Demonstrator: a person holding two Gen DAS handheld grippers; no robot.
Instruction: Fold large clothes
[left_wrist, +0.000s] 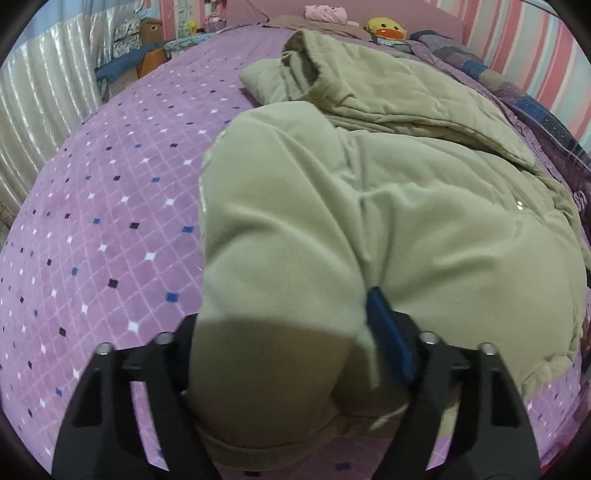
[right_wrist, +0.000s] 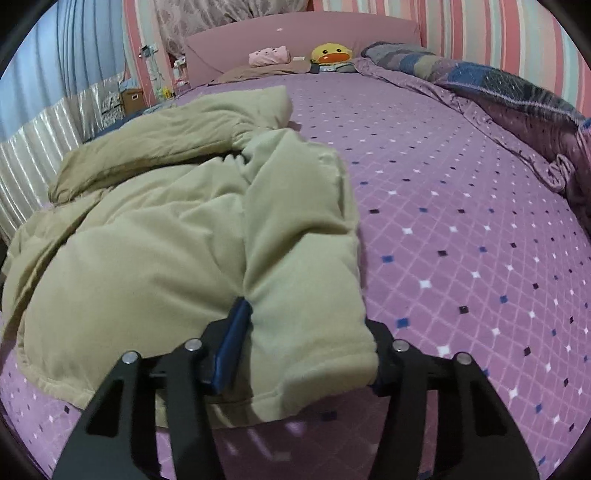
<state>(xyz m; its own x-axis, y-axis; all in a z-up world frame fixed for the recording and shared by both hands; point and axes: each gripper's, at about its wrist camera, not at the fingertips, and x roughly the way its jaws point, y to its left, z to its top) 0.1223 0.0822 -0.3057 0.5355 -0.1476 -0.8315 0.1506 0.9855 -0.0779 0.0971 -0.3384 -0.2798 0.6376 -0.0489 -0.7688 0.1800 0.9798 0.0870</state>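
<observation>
A khaki padded jacket (left_wrist: 388, 192) (right_wrist: 147, 240) lies spread on the purple diamond-patterned bed sheet (left_wrist: 110, 221) (right_wrist: 461, 221). My left gripper (left_wrist: 284, 325) straddles a thick puffy fold at the jacket's near left side. Its blue pad (left_wrist: 391, 339) presses into the fabric on the right, and the fold hides the other finger's tip. My right gripper (right_wrist: 306, 321) holds the matching puffy fold at the jacket's near right side. Here a blue pad (right_wrist: 231, 350) digs in from the left and the black finger (right_wrist: 382, 354) bears on the right.
At the head of the bed sit a yellow duck plush (right_wrist: 330, 54) (left_wrist: 386, 29) and a pink plush (right_wrist: 268, 56). A rumpled patchwork quilt (right_wrist: 517, 96) lies along the right side. A pale pleated curtain (left_wrist: 37, 110) and a cardboard box (right_wrist: 132, 98) stand left of the bed.
</observation>
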